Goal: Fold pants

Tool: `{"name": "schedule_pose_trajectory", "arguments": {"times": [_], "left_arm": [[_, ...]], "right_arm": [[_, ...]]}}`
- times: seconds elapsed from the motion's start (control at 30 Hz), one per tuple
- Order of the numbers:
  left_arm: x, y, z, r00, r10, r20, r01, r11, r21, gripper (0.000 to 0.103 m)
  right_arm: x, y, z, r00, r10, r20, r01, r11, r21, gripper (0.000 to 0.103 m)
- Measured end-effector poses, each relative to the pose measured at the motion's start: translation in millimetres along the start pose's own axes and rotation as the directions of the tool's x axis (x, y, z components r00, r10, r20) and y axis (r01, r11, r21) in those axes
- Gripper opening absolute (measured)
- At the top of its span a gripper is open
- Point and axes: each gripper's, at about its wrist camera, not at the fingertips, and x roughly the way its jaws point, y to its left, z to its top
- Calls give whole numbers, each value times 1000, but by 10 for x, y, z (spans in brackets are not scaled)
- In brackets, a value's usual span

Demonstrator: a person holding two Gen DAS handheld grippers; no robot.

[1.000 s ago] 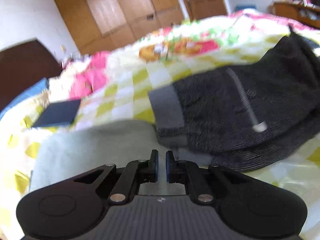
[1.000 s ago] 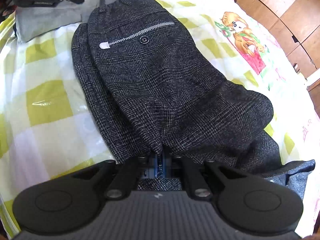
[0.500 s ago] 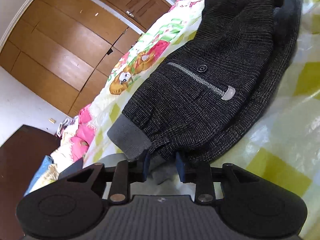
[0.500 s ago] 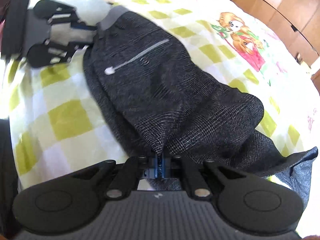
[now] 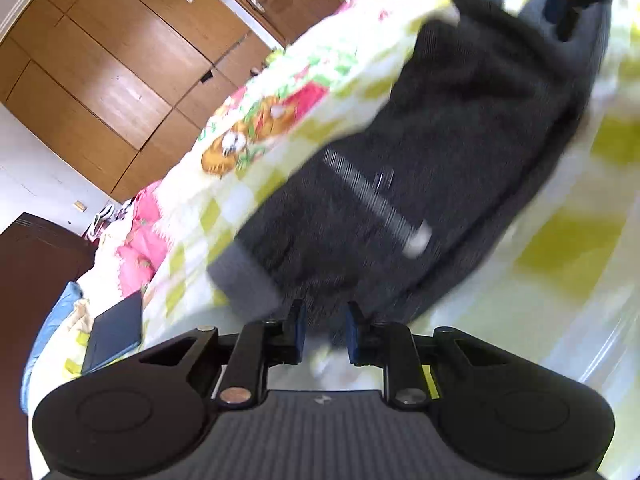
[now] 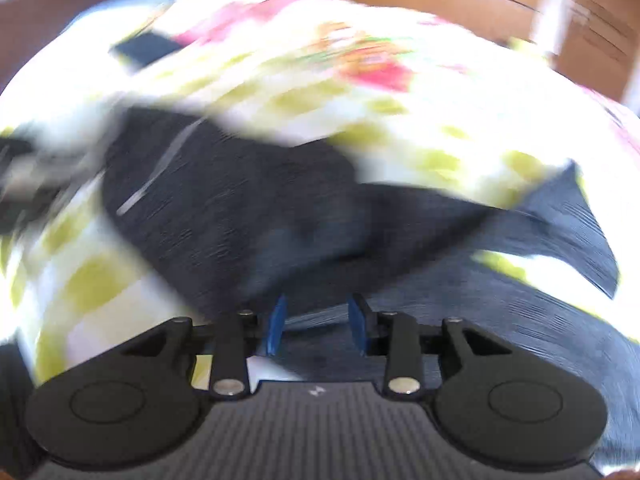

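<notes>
Left wrist view: the dark pants (image 5: 420,168) lie on the checked bedspread (image 5: 568,248), running from 6 o'clock up toward 1 o'clock, the grey waistband (image 5: 244,284) nearest.
Left gripper (image 5: 323,334): jaws apart, nothing between them, waistband edge just ahead.
Right wrist view: heavily blurred; the pants (image 6: 248,216) spread from 9 o'clock to 3 o'clock.
Right gripper (image 6: 316,326): jaws apart over dark cloth, gripping nothing.
Handling: I'd say soft, limp, fairly thick knit, light, not slippery; it will sag.
Where to grip: the waistband corner and the leg hem look best.
</notes>
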Motion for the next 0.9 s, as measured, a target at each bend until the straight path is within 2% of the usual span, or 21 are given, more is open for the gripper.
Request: {"name": "schedule_pose_trajectory", "arguments": {"times": [0.07, 0.1, 0.13, 0.23, 0.27, 0.33, 0.4, 0.5, 0.53, 0.6, 0.67, 0.73, 0.8, 0.9], "left_arm": [[-40, -103, 195, 998, -45, 42, 46, 999, -16, 38], [-42, -171, 302, 996, -66, 66, 67, 998, -15, 39], [-30, -228, 431, 991, -92, 94, 95, 995, -24, 40], [28, -448, 823, 962, -204, 182, 217, 974, -58, 42], [55, -533, 951, 951, -223, 213, 241, 968, -64, 43], [129, -694, 1186, 923, -280, 264, 304, 951, -54, 45], [224, -832, 1373, 900, -315, 302, 340, 940, -34, 45], [386, -928, 1555, 879, -362, 311, 391, 920, -35, 45], [408, -950, 1600, 875, -368, 315, 400, 916, -38, 45], [470, -976, 1681, 871, -375, 317, 413, 909, -62, 45], [538, -996, 1740, 862, -396, 317, 438, 896, -73, 45], [571, -1060, 1792, 860, -396, 323, 436, 898, -62, 46], [591, -1127, 1820, 866, -380, 325, 414, 909, -40, 46], [602, -1183, 1823, 866, -384, 321, 415, 909, -33, 46]], "right_arm": [[148, -490, 184, 998, -62, 28, 55, 980, 191, 43], [241, -745, 260, 997, -69, 31, 57, 955, 291, 44], [348, -1014, 322, 998, -58, 36, 39, 917, 398, 44], [604, -1658, 313, 997, -24, 78, -33, 753, 657, 45], [672, -1788, 280, 995, -14, 96, -57, 712, 699, 47], [743, -1901, 202, 993, -8, 115, -81, 659, 748, 47], [768, -1941, 123, 985, 45, 166, -160, 598, 785, 47], [760, -1970, 50, 955, 124, 270, -296, 473, 829, 47], [798, -1979, 40, 947, 120, 299, -321, 429, 844, 47], [916, -2028, 7, 949, 81, 304, -311, 387, 868, 47], [1019, -2140, -84, 947, 38, 319, -314, 321, 894, 47], [1061, -2230, -140, 945, 2, 326, -312, 299, 902, 45], [1019, -2273, -182, 944, -27, 330, -307, 300, 903, 43], [862, -2329, -174, 946, -118, 302, -242, 363, 900, 43]]}}
